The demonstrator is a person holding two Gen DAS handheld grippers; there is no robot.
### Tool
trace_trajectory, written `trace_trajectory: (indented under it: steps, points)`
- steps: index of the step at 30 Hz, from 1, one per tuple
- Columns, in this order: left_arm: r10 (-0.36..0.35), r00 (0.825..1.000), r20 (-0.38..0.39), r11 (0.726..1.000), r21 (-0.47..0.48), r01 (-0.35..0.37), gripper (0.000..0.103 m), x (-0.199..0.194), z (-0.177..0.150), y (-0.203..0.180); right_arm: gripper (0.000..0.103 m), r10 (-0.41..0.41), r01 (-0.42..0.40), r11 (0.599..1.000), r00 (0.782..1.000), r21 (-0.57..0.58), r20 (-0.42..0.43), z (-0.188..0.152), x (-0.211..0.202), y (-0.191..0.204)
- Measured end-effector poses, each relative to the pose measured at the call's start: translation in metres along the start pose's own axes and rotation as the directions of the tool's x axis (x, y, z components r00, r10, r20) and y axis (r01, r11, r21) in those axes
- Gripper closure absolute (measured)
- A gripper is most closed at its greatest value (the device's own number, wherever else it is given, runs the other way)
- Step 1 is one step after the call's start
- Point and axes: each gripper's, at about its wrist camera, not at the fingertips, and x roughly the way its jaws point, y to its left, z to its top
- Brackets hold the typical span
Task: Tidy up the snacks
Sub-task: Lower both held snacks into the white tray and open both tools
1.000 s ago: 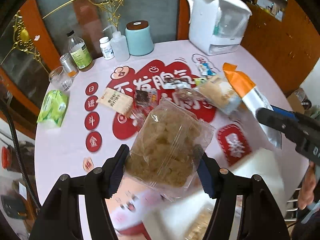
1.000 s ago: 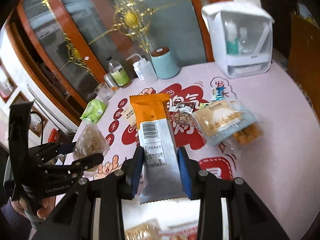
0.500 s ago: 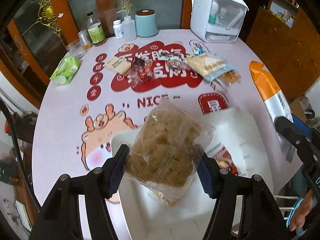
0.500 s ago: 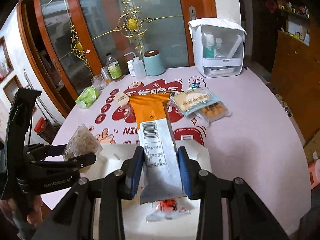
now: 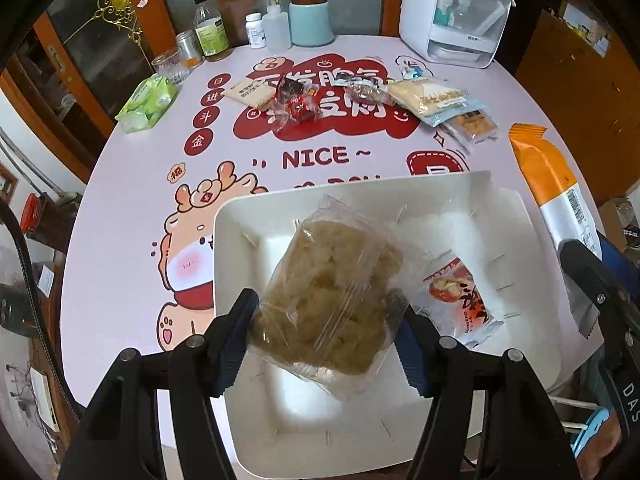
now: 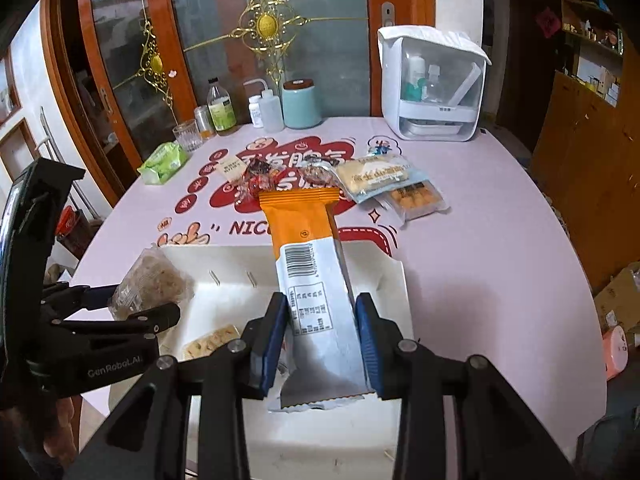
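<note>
My left gripper (image 5: 326,344) is shut on a clear packet of pale rice crisp (image 5: 332,296) and holds it above the white tray (image 5: 240,224). My right gripper (image 6: 322,344) is shut on a long orange and white snack bar (image 6: 310,264), held over the tray's right part (image 6: 396,280). A red and white snack packet (image 5: 456,300) lies in the tray. The right gripper's bar shows at the right edge of the left wrist view (image 5: 556,196). The left gripper with its packet (image 6: 150,280) shows at the left of the right wrist view.
Several loose snacks (image 5: 432,98) lie mid-table on the pink printed cloth (image 5: 120,200). A green tissue pack (image 5: 148,102), glass, bottles, a teal canister (image 5: 310,20) and a white dispenser box (image 5: 452,12) stand along the far edge.
Both grippers have pulled back from the far snacks toward the near table edge, each carrying its packet. The white tray has come fully under them.
</note>
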Motion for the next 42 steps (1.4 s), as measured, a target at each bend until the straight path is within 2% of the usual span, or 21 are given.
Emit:
trace_trajectory:
  steps: [7, 9, 10, 11, 13, 17, 42]
  points:
    - [-0.004, 0.999, -0.036, 1.0, -0.016, 0.003, 0.038, 0.013, -0.007, -0.001, 0.064, -0.004, 0.002, 0.999, 0.997, -0.032, -0.073, -0.007, 0.018, 0.004]
    - [-0.011, 0.999, -0.044, 1.0, -0.028, 0.009, 0.031, 0.015, -0.008, 0.002, 0.06, 0.005, -0.009, 0.999, 0.995, -0.038, -0.102, -0.008, 0.023, 0.005]
    - [-0.016, 0.999, -0.047, 0.999, -0.034, 0.015, 0.018, 0.016, -0.008, 0.003, 0.057, 0.015, -0.019, 0.999, 0.993, -0.028, -0.118, -0.01, 0.026, 0.005]
    - [-0.016, 0.999, -0.046, 0.999, -0.039, 0.014, 0.01, 0.016, -0.008, 0.004, 0.05, 0.021, -0.024, 0.999, 0.992, -0.023, -0.123, -0.01, 0.028, 0.005]
    - [-0.018, 0.999, -0.028, 0.999, -0.049, 0.017, 0.009, 0.013, -0.008, 0.006, 0.044, 0.016, -0.019, 1.0, 0.993, -0.024, -0.118, -0.01, 0.027, 0.006]
    - [-0.013, 1.0, -0.012, 0.998, -0.063, 0.012, 0.003, 0.01, -0.006, 0.009, 0.043, 0.003, -0.007, 0.999, 0.994, -0.034, -0.109, -0.007, 0.026, 0.009]
    - [0.008, 0.999, 0.041, 0.995, -0.101, -0.003, 0.002, -0.006, -0.011, 0.012, 0.043, -0.003, -0.002, 0.999, 0.991, -0.042, -0.132, -0.004, 0.024, 0.007]
